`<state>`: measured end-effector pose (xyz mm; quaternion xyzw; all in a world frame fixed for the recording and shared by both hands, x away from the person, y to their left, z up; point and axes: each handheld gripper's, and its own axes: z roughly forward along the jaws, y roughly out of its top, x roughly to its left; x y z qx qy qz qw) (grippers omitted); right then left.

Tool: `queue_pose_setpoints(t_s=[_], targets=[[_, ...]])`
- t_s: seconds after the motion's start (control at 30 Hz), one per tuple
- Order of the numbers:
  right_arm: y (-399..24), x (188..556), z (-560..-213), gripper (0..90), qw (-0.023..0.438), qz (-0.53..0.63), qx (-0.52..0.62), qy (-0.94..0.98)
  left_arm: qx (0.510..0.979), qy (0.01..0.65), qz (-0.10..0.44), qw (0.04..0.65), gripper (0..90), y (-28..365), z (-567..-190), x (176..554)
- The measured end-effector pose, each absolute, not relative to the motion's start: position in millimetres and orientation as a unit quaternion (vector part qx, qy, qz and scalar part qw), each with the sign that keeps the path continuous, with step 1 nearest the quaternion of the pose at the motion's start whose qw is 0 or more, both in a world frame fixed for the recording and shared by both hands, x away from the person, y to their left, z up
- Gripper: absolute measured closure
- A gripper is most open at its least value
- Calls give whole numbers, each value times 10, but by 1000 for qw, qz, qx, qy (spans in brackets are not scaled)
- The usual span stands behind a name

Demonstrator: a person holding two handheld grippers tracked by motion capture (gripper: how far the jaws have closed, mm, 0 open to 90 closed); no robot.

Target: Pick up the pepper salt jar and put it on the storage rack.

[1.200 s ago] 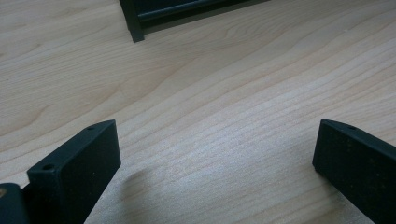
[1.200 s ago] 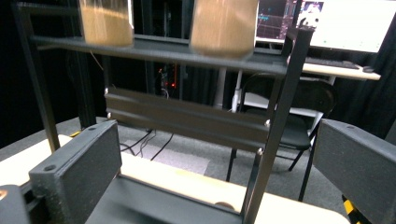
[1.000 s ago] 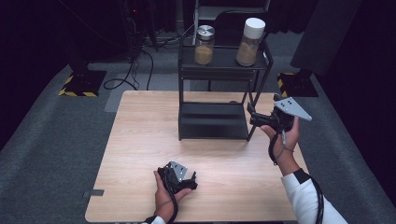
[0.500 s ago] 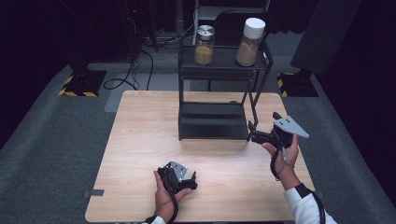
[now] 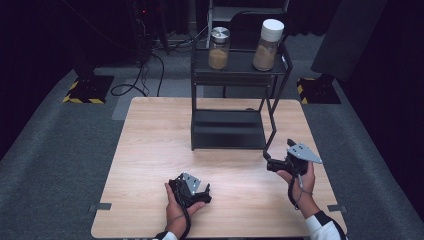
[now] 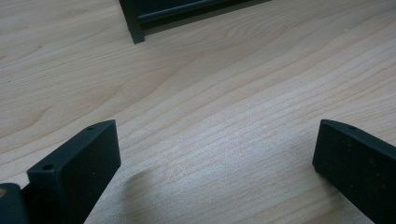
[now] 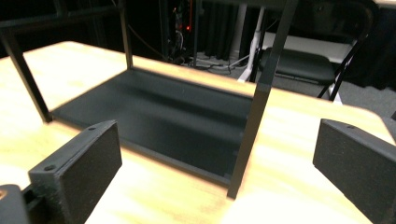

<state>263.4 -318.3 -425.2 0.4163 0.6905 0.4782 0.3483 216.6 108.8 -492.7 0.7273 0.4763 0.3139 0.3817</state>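
Apparently at the approach stage, nothing gripped yet. Right gripper (image 5: 269,163) held low over the table (image 5: 150,150), jaws spread wide and empty, aimed at the black rack (image 5: 227,127). In the right gripper view, rack's near front post (image 7: 259,116) standing upright between the two jaws but farther ahead, nearer the right-hand jaw, not touched by either. Bottom shelf (image 7: 163,112) lying beyond the jaw tips, flat, dark, bare.

Left gripper (image 5: 206,194) resting close to the table, jaws likewise spread wide, only bare wood between them; a corner of the rack (image 6: 140,18) well ahead of the tips and toward the left-hand jaw.

Rack itself: thin black metal frame, matte, two levels, likely light yet awkward to grip by the slim post. Two jars (image 5: 218,47) of pale brown grain on the top level, one with a metal lid, one (image 5: 266,45) with a white cap, far above and beyond both sets of jaws.

Next, probably: raise the right gripper toward the top level, or ease forward to centre the post between the jaws before closing. Worth going gently to avoid knocking the frame and tipping the jars.
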Motion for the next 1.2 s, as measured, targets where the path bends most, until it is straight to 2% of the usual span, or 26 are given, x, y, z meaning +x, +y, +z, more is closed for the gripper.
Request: queue_pose_setpoints(t_s=[0.47,1.2], targets=[[-3198,2462,-4596,7,336,445,430,710,728,475,313,383,6,1089,-4927,2168],[-3331,2373,-4838,7,307,398,452,737,728,475,313,382,7,1088,-4926,2169]])
